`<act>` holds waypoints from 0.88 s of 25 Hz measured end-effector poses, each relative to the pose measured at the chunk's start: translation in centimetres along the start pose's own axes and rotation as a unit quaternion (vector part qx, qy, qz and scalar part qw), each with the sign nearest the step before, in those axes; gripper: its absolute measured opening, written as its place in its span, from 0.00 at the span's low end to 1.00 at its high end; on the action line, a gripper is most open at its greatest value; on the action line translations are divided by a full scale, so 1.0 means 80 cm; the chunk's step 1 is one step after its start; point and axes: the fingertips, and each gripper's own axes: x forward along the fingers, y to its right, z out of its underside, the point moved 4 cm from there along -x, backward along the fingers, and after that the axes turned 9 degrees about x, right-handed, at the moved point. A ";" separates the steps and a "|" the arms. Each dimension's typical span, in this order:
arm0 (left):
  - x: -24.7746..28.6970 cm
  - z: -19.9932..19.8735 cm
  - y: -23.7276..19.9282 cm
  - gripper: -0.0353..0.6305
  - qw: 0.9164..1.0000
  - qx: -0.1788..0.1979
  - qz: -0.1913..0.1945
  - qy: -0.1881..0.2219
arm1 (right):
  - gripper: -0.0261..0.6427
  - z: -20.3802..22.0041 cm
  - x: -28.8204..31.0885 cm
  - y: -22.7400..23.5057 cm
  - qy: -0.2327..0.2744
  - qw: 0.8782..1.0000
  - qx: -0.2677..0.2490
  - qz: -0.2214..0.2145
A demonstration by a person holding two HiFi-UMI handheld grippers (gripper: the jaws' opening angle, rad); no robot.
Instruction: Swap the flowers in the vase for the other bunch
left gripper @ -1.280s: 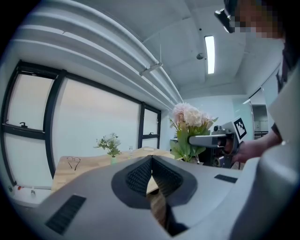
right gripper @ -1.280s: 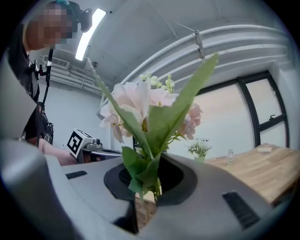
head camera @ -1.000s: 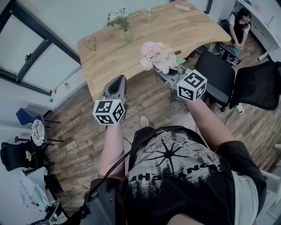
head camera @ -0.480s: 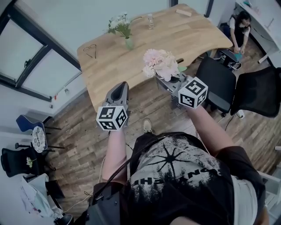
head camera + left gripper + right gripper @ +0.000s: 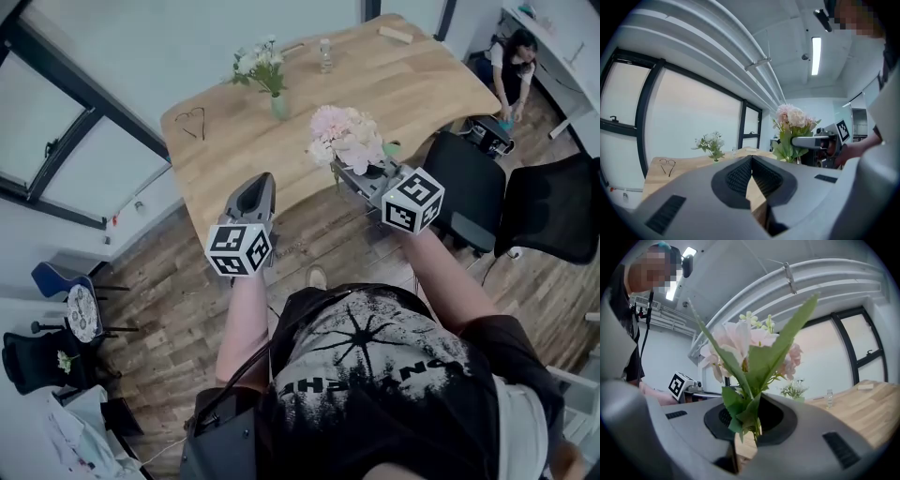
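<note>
My right gripper (image 5: 361, 178) is shut on the stems of a pink flower bunch (image 5: 345, 137), which stands upright just short of the wooden table's (image 5: 309, 112) near edge. In the right gripper view the pink blooms and green leaves (image 5: 751, 363) rise from the closed jaws. A small green vase (image 5: 279, 105) holding white flowers (image 5: 257, 64) stands far back on the table; it also shows small in the left gripper view as the vase bunch (image 5: 711, 144). My left gripper (image 5: 253, 194) is shut and empty, near the table's front edge.
Wire-frame glasses (image 5: 192, 95) lie at the table's left end. A clear bottle (image 5: 325, 54) and a small wooden block (image 5: 396, 34) sit at the far side. Black office chairs (image 5: 473, 178) stand to the right, and a person (image 5: 514, 56) crouches at the far right.
Both grippers have moved forward toward the table, the right one carrying the pink bunch. The table and vase now sit closer in view.
</note>
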 end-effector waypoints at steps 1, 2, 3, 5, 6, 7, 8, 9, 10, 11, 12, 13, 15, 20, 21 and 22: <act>0.005 -0.001 -0.008 0.07 1.000 0.001 0.001 -0.001 | 0.13 -0.001 0.007 0.004 0.001 1.000 0.001 0.002; 0.011 -0.003 -0.016 0.07 1.000 0.001 0.002 -0.001 | 0.13 -0.003 0.015 0.007 0.001 1.000 0.001 0.004; 0.016 -0.004 -0.025 0.07 1.000 0.002 0.003 -0.002 | 0.13 -0.005 0.023 0.011 0.001 1.000 0.002 0.006; 0.026 -0.006 -0.041 0.07 1.000 0.003 0.006 -0.002 | 0.13 -0.008 0.038 0.018 0.003 1.000 0.003 0.010; 0.030 -0.006 -0.048 0.07 1.000 0.004 0.007 -0.002 | 0.13 -0.009 0.044 0.021 0.004 1.000 0.002 0.013; 0.035 -0.004 -0.053 0.07 1.000 0.004 0.009 -0.002 | 0.13 -0.009 0.049 0.024 0.005 1.000 0.002 0.015; 0.039 -0.001 -0.059 0.07 1.000 0.003 0.011 -0.002 | 0.13 -0.008 0.053 0.027 0.005 1.000 0.002 0.018; 0.043 0.002 -0.065 0.07 1.000 0.002 0.012 -0.003 | 0.13 -0.006 0.059 0.030 0.005 1.000 0.002 0.020; 0.046 0.007 -0.071 0.07 1.000 0.000 0.014 -0.005 | 0.13 -0.003 0.064 0.033 0.005 1.000 0.003 0.023; 0.050 0.011 -0.076 0.07 1.000 -0.001 0.016 -0.006 | 0.13 0.000 0.069 0.035 0.004 1.000 0.003 0.025; 0.053 0.015 -0.079 0.07 1.000 -0.002 0.018 -0.007 | 0.13 0.002 0.072 0.038 0.003 1.000 0.003 0.027; 0.057 0.018 -0.082 0.07 1.000 -0.002 0.021 -0.007 | 0.13 0.004 0.074 0.041 0.003 1.000 0.002 0.030; 0.065 0.023 -0.096 0.07 1.000 -0.003 0.025 -0.007 | 0.13 0.004 0.086 0.048 0.003 0.999 0.002 0.035; 0.089 0.031 -0.147 0.07 0.999 -0.015 0.038 -0.009 | 0.13 0.002 0.136 0.064 -0.005 0.999 0.000 0.050; 0.093 0.034 -0.152 0.07 0.999 -0.015 0.041 -0.010 | 0.13 0.002 0.141 0.066 -0.005 0.999 0.000 0.053; 0.096 0.036 -0.157 0.07 0.999 -0.014 0.044 -0.012 | 0.13 0.004 0.146 0.067 -0.005 0.998 0.000 0.056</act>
